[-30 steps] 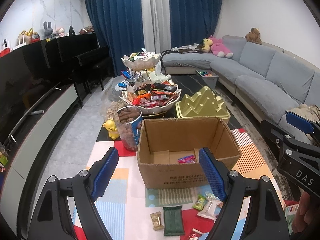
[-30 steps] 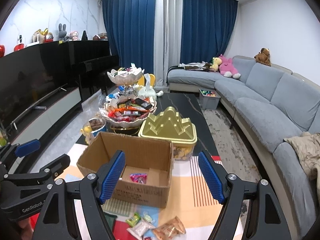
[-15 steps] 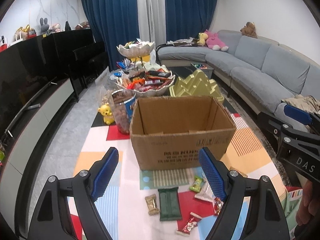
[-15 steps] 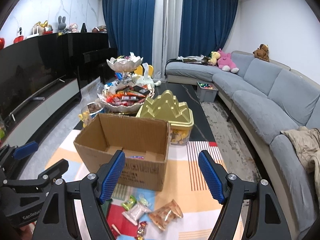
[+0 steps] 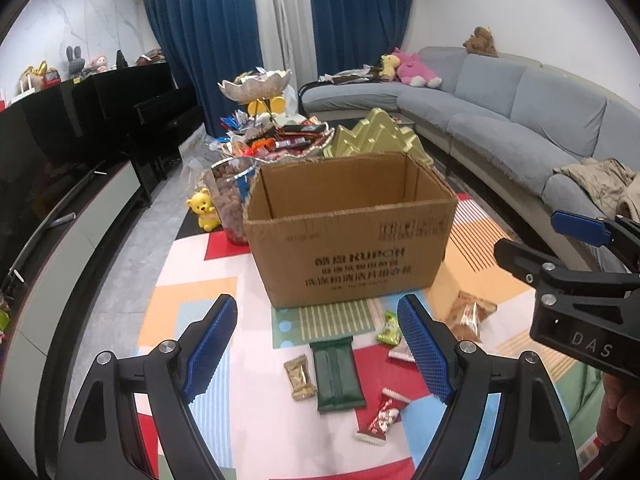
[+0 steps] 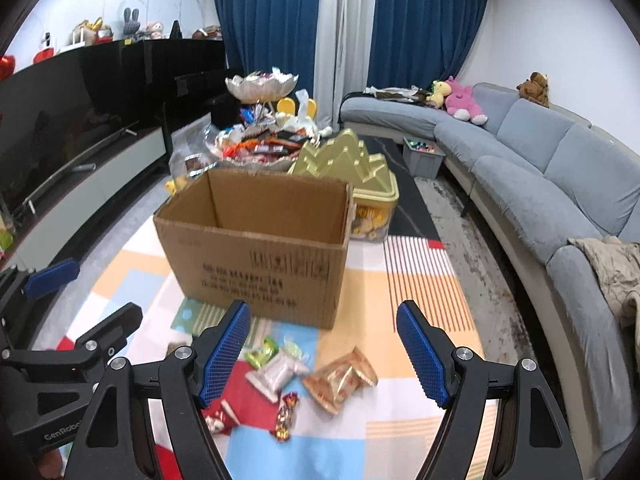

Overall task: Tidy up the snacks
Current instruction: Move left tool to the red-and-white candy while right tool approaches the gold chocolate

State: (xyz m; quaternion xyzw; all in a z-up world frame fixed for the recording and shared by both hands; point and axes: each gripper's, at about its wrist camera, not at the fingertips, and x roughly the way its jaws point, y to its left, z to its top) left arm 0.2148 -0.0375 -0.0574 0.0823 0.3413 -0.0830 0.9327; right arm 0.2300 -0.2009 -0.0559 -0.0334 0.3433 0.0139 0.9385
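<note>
An open cardboard box (image 5: 352, 236) (image 6: 260, 248) stands on a colourful patchwork mat (image 5: 188, 312). Loose snacks lie in front of it: a dark green packet (image 5: 336, 374), a small gold packet (image 5: 300, 376), a red-and-white candy (image 5: 378, 424), a light green packet (image 6: 262, 354), a white packet (image 6: 276, 372) and an orange packet (image 6: 340, 378). My left gripper (image 5: 318, 350) hangs open above the green and gold packets, nothing between its blue pads. Over the white and orange packets my right gripper (image 6: 322, 354) is open and empty too. Each gripper shows at the edge of the other's view.
Behind the box stand a tiered bowl stand (image 5: 256, 88) heaped with sweets, a gold tin (image 6: 348, 160), a jar of nuts (image 5: 230, 196) and a yellow bear figure (image 5: 204, 210). A grey sofa (image 5: 520, 120) runs along the right, a dark TV unit (image 5: 60, 168) along the left.
Both grippers have come down and closer to the mat. The box now looms larger with its inside hidden, and more loose snacks show beneath the fingers. Jaw openings are unchanged.
</note>
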